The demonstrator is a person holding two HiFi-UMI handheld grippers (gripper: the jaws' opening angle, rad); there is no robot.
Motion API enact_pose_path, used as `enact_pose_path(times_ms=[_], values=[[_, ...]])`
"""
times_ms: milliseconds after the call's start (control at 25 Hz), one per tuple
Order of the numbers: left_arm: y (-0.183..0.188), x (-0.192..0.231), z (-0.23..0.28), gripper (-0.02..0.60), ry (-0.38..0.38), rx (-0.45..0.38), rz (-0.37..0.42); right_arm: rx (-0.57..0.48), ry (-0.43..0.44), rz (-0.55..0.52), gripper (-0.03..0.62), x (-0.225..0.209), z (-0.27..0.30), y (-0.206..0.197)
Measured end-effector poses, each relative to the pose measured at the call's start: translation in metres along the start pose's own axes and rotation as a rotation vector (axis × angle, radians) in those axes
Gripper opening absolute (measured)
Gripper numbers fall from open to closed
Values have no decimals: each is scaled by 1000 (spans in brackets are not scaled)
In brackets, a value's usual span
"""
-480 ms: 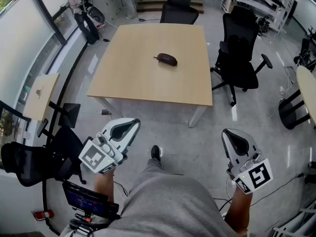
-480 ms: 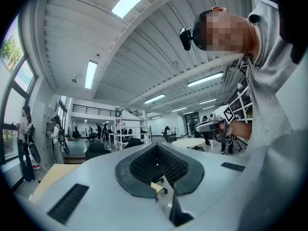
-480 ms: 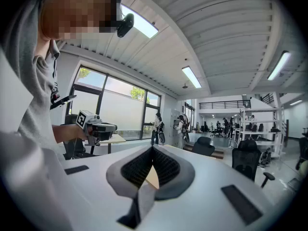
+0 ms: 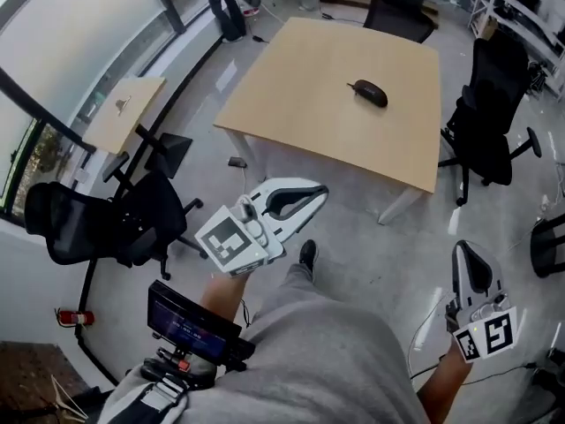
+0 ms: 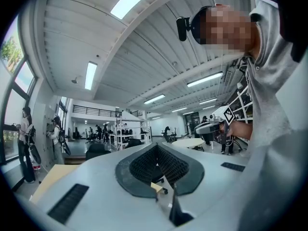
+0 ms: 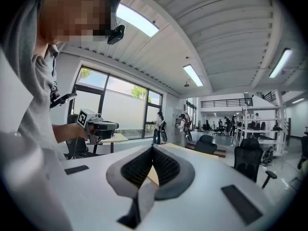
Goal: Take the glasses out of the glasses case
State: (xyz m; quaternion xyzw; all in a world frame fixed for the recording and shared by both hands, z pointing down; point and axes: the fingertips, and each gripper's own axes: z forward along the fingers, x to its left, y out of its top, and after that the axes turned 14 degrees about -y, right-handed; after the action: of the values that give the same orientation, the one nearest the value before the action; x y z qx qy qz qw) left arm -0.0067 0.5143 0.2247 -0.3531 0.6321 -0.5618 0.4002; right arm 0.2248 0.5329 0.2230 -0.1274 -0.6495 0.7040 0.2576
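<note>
Left tool (image 4: 320, 190) higher, case (image 4: 370, 93) well ahead

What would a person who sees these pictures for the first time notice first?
A dark oval glasses case lies alone on the light wooden table, far from both grippers. Closer in, the left gripper and the right gripper are held over the grey floor, both shut and empty.

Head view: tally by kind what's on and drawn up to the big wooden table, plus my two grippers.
glasses case: 1
wooden table: 1
black office chairs: 2
grippers: 2, the left gripper and the right gripper, jaws shut and empty
Total: 6
</note>
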Motion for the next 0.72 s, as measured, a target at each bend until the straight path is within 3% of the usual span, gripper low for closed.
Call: enact_pose_path(times_ms=[200,400,720], values=[[0,3,-16,5,36,-11,-5,-2,26,4,6,11,11,0],[-4,10,-28,5,70,-10,-21,-41,52,77,8,13,23,5],[-13,48,-34,5,64,-21,-44,-2,19,103,8,10,67,-5]])
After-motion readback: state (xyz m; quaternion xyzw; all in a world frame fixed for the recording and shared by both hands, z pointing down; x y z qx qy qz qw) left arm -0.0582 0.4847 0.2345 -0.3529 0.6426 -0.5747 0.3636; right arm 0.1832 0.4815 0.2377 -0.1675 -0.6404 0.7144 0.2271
